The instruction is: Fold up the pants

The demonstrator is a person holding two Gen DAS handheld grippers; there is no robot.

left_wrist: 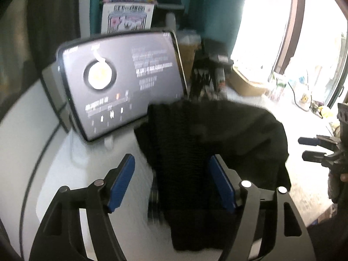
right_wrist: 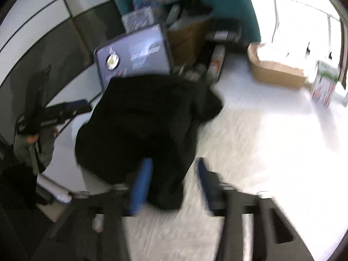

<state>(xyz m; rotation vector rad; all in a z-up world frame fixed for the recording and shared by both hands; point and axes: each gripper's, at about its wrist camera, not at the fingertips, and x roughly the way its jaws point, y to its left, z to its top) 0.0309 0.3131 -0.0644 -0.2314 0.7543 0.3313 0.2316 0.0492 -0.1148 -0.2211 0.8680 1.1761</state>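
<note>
Here, black pants between open left gripper pads.

Black hand-held gripper frames, blue ribbed pads, round silver pivot screws, grey sleeve

We see a white table carrying black pants at centre, a tablet upper left, a cardboard box upper right.

A cluttered office desk: monitor, cardboard box, bright window.
</note>
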